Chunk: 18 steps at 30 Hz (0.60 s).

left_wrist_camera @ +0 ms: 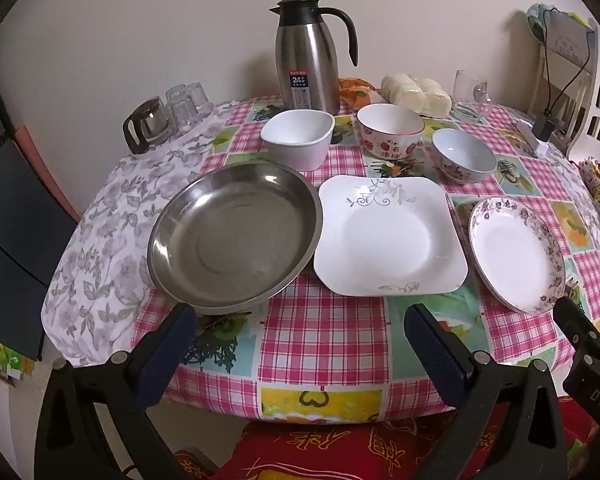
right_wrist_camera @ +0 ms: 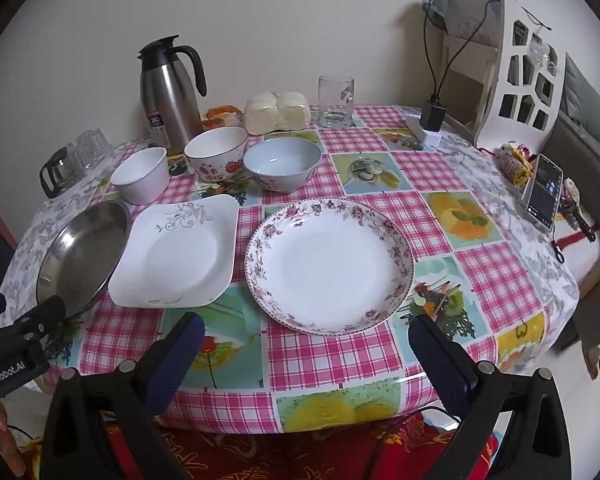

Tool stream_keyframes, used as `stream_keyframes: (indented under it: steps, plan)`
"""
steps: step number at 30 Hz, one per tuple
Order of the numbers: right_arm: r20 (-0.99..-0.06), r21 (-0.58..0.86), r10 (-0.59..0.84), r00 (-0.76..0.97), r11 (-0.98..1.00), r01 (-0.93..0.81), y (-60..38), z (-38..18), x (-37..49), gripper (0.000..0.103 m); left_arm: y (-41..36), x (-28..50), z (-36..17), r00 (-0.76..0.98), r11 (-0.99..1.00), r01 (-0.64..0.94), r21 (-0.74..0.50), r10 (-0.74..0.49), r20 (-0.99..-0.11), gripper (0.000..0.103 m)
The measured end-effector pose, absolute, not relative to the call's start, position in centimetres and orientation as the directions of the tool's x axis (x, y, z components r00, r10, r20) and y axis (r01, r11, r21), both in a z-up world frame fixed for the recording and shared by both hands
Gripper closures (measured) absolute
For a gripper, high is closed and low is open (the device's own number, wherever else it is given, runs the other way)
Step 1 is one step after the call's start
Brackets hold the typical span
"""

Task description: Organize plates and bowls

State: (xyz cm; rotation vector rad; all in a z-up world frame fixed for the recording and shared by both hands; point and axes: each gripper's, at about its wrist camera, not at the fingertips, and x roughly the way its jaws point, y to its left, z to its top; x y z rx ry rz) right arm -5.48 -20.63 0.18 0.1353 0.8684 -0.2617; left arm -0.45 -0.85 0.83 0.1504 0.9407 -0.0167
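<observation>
A: What sits on the bench (left_wrist_camera: 320, 344), starting from the left?

B: In the front row, a steel plate (left_wrist_camera: 236, 236) comes first. Just right of it lies a square white plate (left_wrist_camera: 388, 236) with a grey vine print, its edge beside the steel rim. Further right is a round plate (right_wrist_camera: 330, 266) with a flowered border, apart from the square one.

A: And behind them?

B: Three bowls in a row. A plain white bowl (left_wrist_camera: 298, 138) on the left, a bowl with red fruit (left_wrist_camera: 390, 130) in the middle, and a pale blue bowl (left_wrist_camera: 464, 156) on the right. All stand upright and empty, near one another.

A: Anything at the back?

B: A steel jug (left_wrist_camera: 308, 52) with a black handle stands by the wall. To its right are a bag of pale buns (left_wrist_camera: 416, 92) and a clear glass mug (right_wrist_camera: 335, 102). At the far left are some upturned glasses (left_wrist_camera: 188, 104) beside a small glass pot (left_wrist_camera: 148, 124).

A: How do the grippers stand?

B: The left gripper (left_wrist_camera: 300, 344) hovers over the near edge, fingers spread wide, nothing between them. It faces the steel plate and the square plate. The right gripper (right_wrist_camera: 306, 348) is also wide and holds nothing; the round plate lies just ahead of its fingers.
</observation>
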Motion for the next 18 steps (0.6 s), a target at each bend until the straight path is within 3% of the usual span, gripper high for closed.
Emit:
stream_keyframes:
  steps: [18]
  plan:
    - [-0.757,0.023,-0.183,0.627,0.952,0.306,-21.13,0.44,-5.85,0.000,-1.14,-0.96,1.30,0.622,0.988,0.086,0.127,0.046,-0.782,0.000]
